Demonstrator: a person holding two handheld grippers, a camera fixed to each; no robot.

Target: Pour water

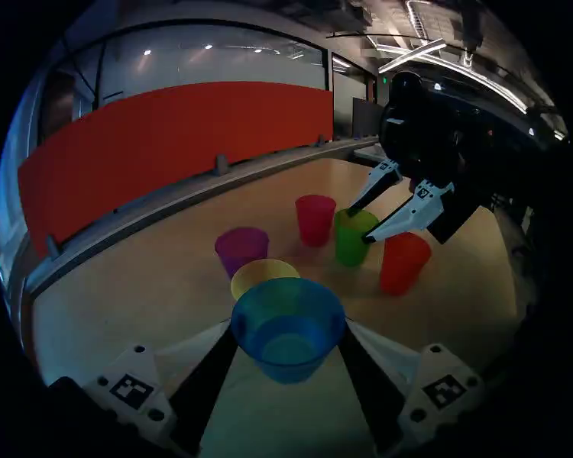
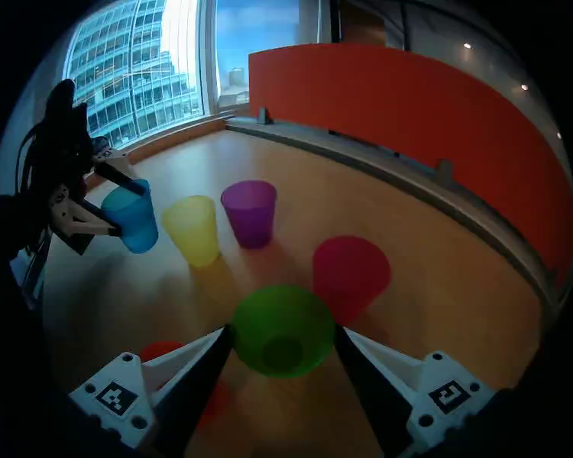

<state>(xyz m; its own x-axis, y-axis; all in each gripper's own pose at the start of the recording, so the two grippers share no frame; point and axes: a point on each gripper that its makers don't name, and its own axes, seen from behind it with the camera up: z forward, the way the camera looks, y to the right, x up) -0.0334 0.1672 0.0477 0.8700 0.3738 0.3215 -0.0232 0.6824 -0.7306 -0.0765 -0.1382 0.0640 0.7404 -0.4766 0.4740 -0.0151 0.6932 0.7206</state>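
Note:
My left gripper (image 1: 286,330) is shut on a translucent blue cup (image 1: 288,343), held upright; the right gripper view shows that gripper (image 2: 117,206) holding the blue cup (image 2: 134,221) above the wooden table (image 2: 439,290). My right gripper (image 2: 282,330) is shut on a green cup (image 2: 283,340), whose rim faces the camera. In the left gripper view, the right gripper (image 1: 359,226) grips the green cup (image 1: 351,243) at its rim, among the other cups. I cannot tell whether either cup holds water.
A yellow cup (image 1: 262,272), a purple cup (image 1: 241,248), a magenta cup (image 1: 315,219) and an orange cup (image 1: 403,262) stand close together on the table. An orange partition (image 2: 439,114) runs along the table's far edge. Windows (image 2: 141,69) lie beyond.

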